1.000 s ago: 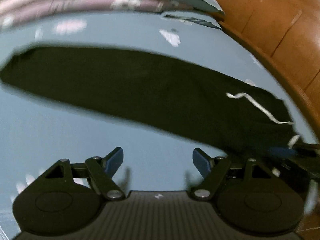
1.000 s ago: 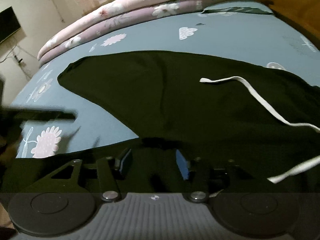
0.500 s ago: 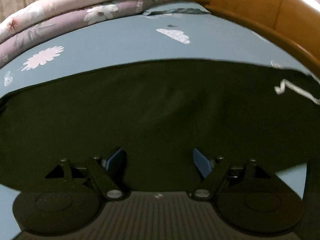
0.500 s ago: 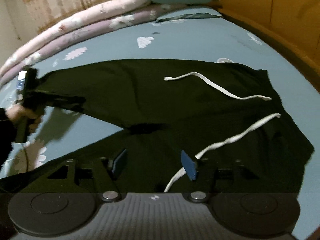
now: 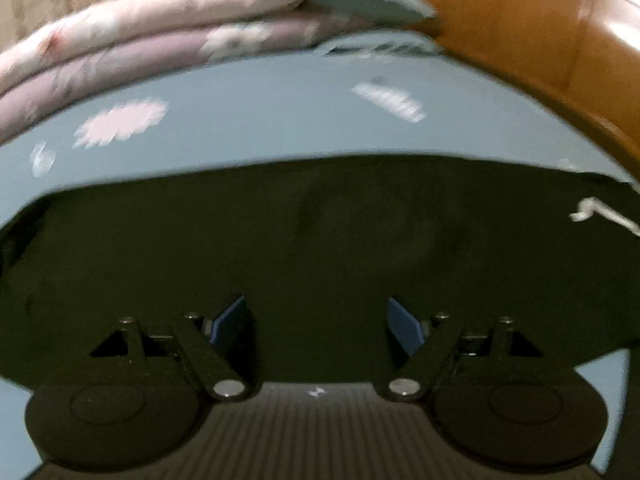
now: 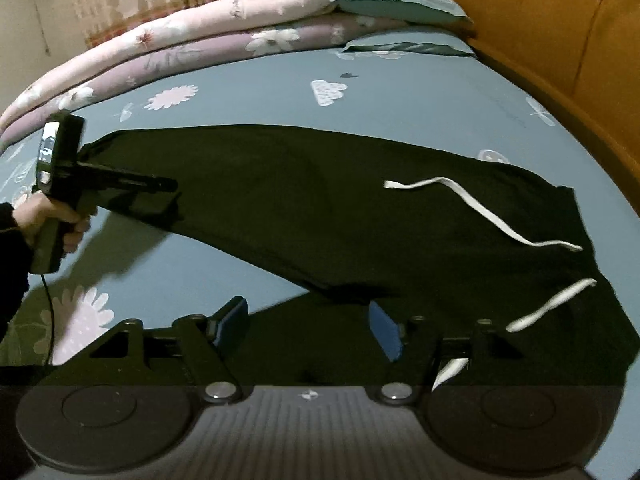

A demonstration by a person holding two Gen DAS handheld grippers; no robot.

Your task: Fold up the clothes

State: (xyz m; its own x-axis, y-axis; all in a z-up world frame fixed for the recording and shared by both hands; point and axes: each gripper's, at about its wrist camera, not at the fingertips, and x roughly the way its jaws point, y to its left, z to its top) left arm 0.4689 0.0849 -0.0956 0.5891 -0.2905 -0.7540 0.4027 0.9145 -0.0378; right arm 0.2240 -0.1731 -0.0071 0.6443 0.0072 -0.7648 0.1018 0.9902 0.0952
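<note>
The black trousers [image 6: 320,208] lie spread across the middle of the bed [image 6: 260,100], one leg toward its left edge. They are soft and light, so take them at the hem or the waistband. Folded quilts [image 6: 180,40] lie along the far edge. The white drawstrings [image 6: 480,208] can tangle. Your left gripper [image 5: 316,320] and right gripper [image 6: 308,320] are both wide and hold nothing.

Pants [image 6: 320,208] were black, drawstring [image 6: 480,210] white. Bedsheet [image 6: 260,92] was blue with flower prints. Quilts [image 6: 180,36] were pink floral, headboard [image 6: 540,12] orange-brown.
</note>
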